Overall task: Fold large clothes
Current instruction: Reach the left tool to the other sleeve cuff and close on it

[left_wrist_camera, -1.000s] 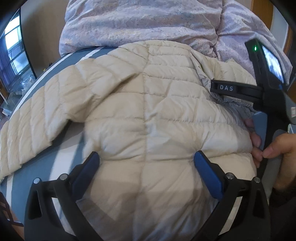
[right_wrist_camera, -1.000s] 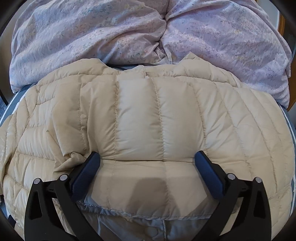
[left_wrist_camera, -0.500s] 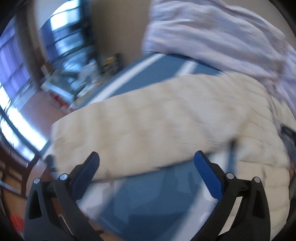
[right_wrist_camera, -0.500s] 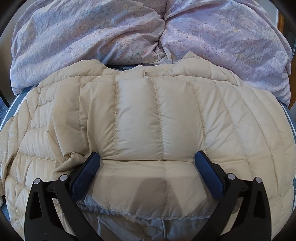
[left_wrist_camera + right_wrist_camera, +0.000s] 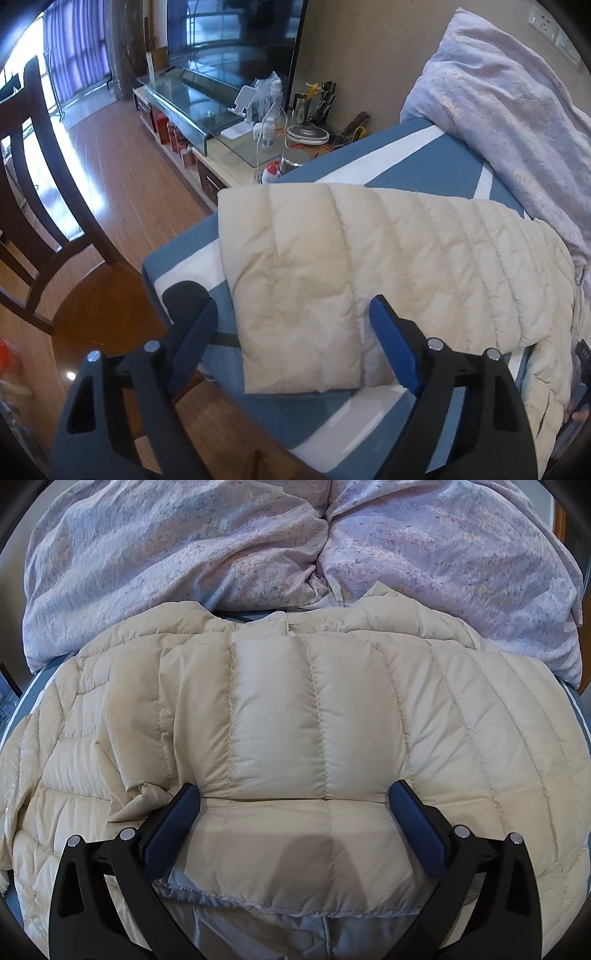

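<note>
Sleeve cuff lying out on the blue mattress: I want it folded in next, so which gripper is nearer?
Left. The left gripper straddles the sleeve cuff; the right gripper sits over the jacket body.

The down jacket (image 5: 314, 716) is cream-beige, quilted in stitched channels, with a pale grey lining and a grey snap showing at its near edge. It lies on a bed sheet (image 5: 417, 162) of slate blue crossed by broad white stripes, beside a lilac duvet (image 5: 221, 546) with a fine floral print. Both grippers, left (image 5: 291, 332) and right (image 5: 295, 819), are black with dark blue pads; the floor (image 5: 125, 147) is reddish-brown wood.
</note>
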Available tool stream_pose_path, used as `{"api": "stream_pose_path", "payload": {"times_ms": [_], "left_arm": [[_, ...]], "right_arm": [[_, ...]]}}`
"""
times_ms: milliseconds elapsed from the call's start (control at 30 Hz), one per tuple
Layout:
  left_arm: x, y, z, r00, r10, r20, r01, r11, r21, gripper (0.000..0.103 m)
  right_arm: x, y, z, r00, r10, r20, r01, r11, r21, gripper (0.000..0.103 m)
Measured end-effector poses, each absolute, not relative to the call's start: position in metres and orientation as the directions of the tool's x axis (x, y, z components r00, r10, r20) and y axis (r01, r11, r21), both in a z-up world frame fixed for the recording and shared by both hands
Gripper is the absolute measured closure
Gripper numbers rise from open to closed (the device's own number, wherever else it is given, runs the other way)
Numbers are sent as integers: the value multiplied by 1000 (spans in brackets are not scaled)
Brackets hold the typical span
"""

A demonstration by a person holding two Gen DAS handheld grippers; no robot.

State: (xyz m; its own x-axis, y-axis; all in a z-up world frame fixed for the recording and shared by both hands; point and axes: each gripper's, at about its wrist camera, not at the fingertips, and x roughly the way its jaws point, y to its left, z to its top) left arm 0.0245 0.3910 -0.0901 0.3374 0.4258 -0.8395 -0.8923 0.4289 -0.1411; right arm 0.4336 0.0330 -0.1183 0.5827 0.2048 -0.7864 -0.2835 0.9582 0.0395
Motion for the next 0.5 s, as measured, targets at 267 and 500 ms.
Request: {"api": "stream_pose_path", "payload": {"times_ms": [267,500], "left_arm": [[20,394,-92,327,444,-834,-902,409,-136,19],[19,395,-93,325,461,-826,-902,412,-125,28]], "right_arm": [[434,32,-118,583,207,-785,-281,959,44,1],[434,32,-119,584,208,-785,-280,959,46,1]]}}
